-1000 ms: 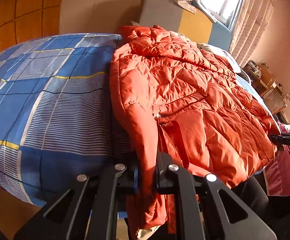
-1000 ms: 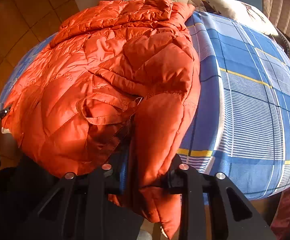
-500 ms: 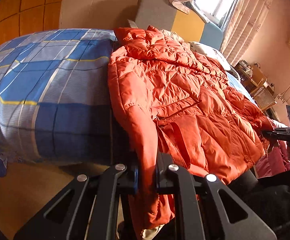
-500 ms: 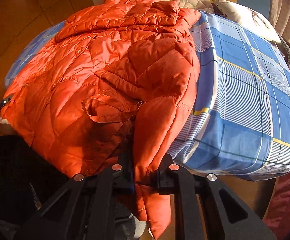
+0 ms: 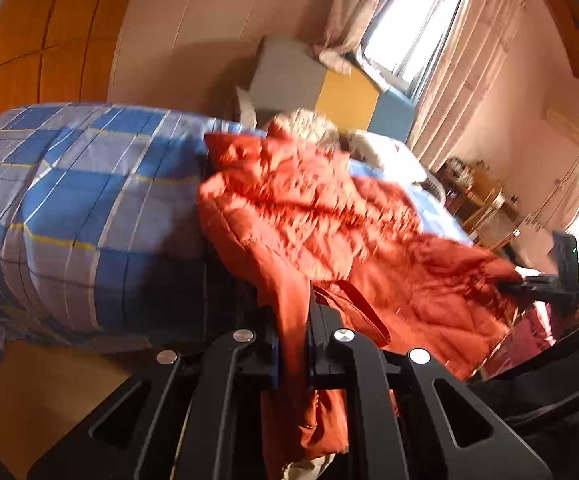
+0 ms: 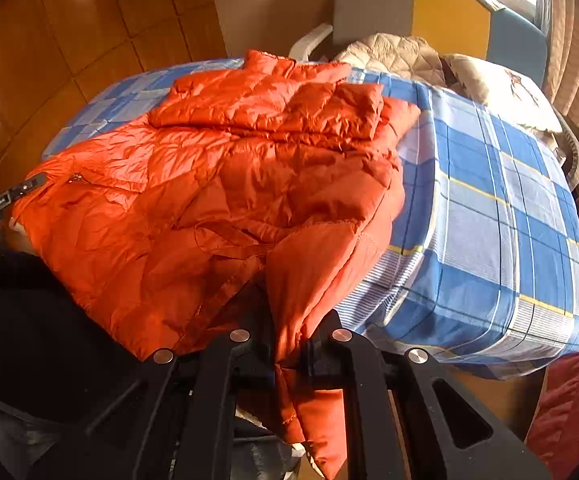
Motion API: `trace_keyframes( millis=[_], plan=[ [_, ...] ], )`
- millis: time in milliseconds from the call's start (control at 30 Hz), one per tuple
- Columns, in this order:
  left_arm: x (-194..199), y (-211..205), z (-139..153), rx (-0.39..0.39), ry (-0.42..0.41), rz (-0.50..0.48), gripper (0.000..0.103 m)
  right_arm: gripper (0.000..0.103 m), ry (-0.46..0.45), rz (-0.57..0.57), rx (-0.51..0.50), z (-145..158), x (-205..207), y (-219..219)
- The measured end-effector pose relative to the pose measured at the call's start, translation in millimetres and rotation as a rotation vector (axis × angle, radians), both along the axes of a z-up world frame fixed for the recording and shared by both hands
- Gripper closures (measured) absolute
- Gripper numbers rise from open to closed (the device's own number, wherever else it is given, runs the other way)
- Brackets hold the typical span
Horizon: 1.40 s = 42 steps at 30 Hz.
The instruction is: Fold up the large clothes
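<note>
Both tools pinch orange jacket: left tool, right tool; no legible writing.

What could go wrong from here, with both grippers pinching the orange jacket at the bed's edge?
1. The left gripper and right gripper each clamp only a narrow fold of the slick orange jacket; a hard pull might let it slip out.
2. The folded-over top part lies loose and could fall open.
3. The jacket could drag the blue plaid sheet along, rumpling it.
</note>
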<state>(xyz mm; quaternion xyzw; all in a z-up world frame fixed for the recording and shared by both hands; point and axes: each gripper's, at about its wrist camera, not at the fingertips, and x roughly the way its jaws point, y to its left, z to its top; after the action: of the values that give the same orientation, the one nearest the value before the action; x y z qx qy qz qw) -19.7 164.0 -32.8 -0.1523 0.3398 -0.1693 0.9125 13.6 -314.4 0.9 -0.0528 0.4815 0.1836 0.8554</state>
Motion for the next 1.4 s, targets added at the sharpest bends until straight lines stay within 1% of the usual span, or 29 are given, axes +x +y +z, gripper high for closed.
trace_keyframes(
  millis=[133, 167, 267, 500, 700, 833, 1000, 1200, 1300, 1400],
  plan=[
    [9.2, 3.4, 23.6, -0.016, -0.073, -0.005, 0.095, 0.093, -0.077, 0.010, 0.036, 26.9, 9.5, 0.8],
    [12.0, 4.0, 26.9, -0.028, -0.083, -0.005, 0.095, 0.093, -0.095, 0.014, 0.037, 31.6, 14.3, 0.2],
    [23.2, 6.1, 38.5, -0.026, -0.119, -0.002, 0.095, 0.093, -0.128, 0.012, 0.045, 41.3, 29.4, -2.2],
    [64.3, 2.7, 54.3, -0.033, -0.162, -0.004, 0.095, 0.094, -0.200, 0.008, 0.049, 61.1, 71.5, -0.1],
    [121.5, 3.5, 55.9, -0.089, -0.168, 0.031, 0.095, 0.094, -0.239, -0.041, 0.079, 66.2, 127.7, -3.3],
    [166.5, -0.8, 53.6, -0.117, -0.156, 0.043, 0.095, 0.094, -0.231, -0.093, 0.116, 59.3, 175.3, -10.0],
    [224.6, -5.5, 43.5, -0.100, -0.114, 0.069, 0.095, 0.094, -0.205, -0.147, 0.129, 42.1, 233.6, -12.1],
    [294.6, -6.9, 16.2, -0.057, -0.013, 0.101, 0.095, 0.094, -0.106, -0.232, 0.137, 0.5, 300.8, -22.1],
    [323.9, -6.8, -2.4, -0.040, 0.044, 0.118, 0.095, 0.094, -0.072, -0.258, 0.134, -17.2, 323.9, -23.5],
    [343.5, -7.1, -16.5, -0.031, 0.079, 0.130, 0.095, 0.094, -0.051, -0.271, 0.131, -29.7, 342.6, -21.5]
  ],
)
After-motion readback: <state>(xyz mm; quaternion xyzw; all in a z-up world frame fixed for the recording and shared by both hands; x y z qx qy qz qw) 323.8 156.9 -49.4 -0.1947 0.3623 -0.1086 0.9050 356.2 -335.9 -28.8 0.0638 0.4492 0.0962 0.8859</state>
